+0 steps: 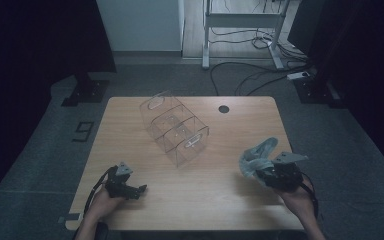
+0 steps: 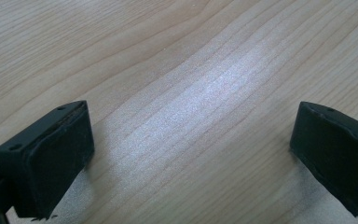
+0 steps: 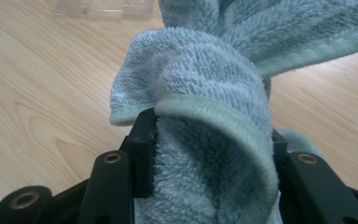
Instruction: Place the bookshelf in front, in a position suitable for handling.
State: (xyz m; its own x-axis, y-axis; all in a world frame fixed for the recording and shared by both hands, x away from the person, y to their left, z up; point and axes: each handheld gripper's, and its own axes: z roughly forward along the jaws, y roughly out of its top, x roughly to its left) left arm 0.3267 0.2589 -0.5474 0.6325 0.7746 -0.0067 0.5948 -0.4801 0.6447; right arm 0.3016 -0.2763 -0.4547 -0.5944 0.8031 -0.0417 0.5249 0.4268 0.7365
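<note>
Near edge, left side: the left gripper (image 1: 139, 189) rests low on the wooden table (image 1: 215, 200), close to the front-left corner, held in the person's left hand (image 1: 100, 205). In the left gripper view its jaws stand wide apart with only bare wood grain between them — nothing gripped, nothing touched.

Near edge, right side: the right gripper (image 1: 252, 169) sits close to the table's right edge, in the right hand (image 1: 297, 197). Its jaws are clamped on a light blue-green towel (image 1: 257, 155); in the right gripper view the terry cloth (image 3: 205, 93) bulges up between both pads, hemmed edge folded over the left jaw. In the high view the towel bunches above the gripper and trails toward the right rim, seemingly lifted off the surface, though contact underneath cannot be confirmed.

Middle ground: a broad bare strip of tabletop lies between the two grippers, reaching from the front edge up to the container.

Farther back: a clear plastic organiser box (image 1: 175, 131), divided into compartments, stands diagonally at centre, well apart from both grippers. Bare wood surrounds it on all sides. A dark round grommet hole (image 1: 223, 109) sits near the far edge — beyond it, floor and cables (image 1: 245, 75).
</note>
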